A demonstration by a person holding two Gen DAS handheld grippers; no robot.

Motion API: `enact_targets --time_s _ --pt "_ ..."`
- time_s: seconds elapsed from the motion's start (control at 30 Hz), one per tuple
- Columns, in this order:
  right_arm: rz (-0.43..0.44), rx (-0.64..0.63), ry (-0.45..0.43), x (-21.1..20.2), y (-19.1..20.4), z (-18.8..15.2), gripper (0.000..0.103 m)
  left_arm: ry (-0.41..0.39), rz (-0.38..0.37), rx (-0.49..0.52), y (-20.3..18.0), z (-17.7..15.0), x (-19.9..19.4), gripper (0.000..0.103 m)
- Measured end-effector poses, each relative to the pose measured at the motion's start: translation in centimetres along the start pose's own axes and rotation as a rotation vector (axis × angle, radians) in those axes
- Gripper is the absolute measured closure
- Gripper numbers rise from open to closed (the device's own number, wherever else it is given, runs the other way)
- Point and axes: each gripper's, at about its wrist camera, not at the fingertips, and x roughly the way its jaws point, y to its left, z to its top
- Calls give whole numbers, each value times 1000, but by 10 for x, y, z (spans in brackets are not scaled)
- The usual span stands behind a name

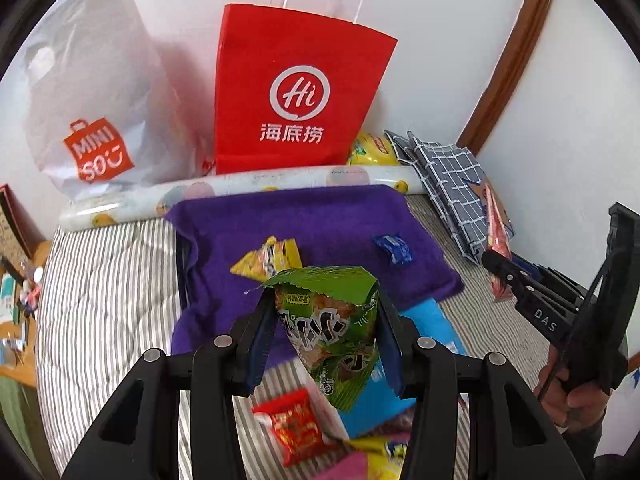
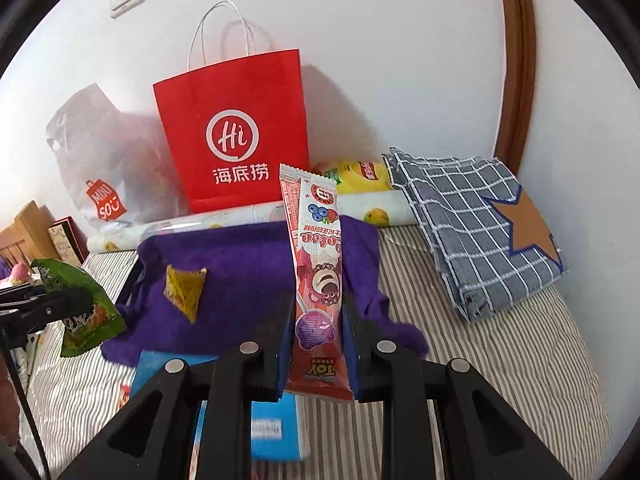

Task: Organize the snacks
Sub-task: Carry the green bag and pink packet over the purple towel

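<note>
On the striped bed point(image 2: 500, 360), against the wall, stand a red paper bag point(image 1: 296, 100) and a white plastic bag point(image 1: 100, 112), with a rolled printed sheet point(image 1: 248, 184) lying in front of them. Next down in size: purple cloth point(image 1: 312, 232) spread mid-bed, apparently the sorting spot, with a folded checked cloth point(image 2: 472, 232) off to its right. Two small snacks already sit on the purple cloth, a yellow packet point(image 1: 268, 260) and a blue candy point(image 1: 394, 250), well apart. More loose items lie near the camera: a blue box point(image 2: 272, 428) and a red packet point(image 1: 296, 432). Both hands are loaded and in the air above the near edge of the purple cloth. Left claw point(image 1: 326, 336) pinches a green snack bag point(image 1: 332, 328) by its sides; right claw point(image 2: 316, 344) is pressed tight on a long pink lollipop wrapper point(image 2: 316, 272) that sticks up. Step in hand looks like the carry-to-place phase, roughly early-middle of the job given what remains loose. Next move likely calls for lowering each item onto free purple cloth, clear of the yellow packet and blue candy, then spreading each claw; the light wrappers may cling or tip.
</note>
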Motion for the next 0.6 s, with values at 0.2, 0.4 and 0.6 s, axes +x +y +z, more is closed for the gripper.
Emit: enact_targets --time_s 0.2,0.4,0.6 --pt "3 1 1 36 3 19 81 -7 14 22 7 26 15 56" --pt "20 -4 13 70 8 35 81 -27 22 20 18 53 26 56" --pt "32 -16 26 96 12 40 81 -6 27 -34 46 63 46 56"
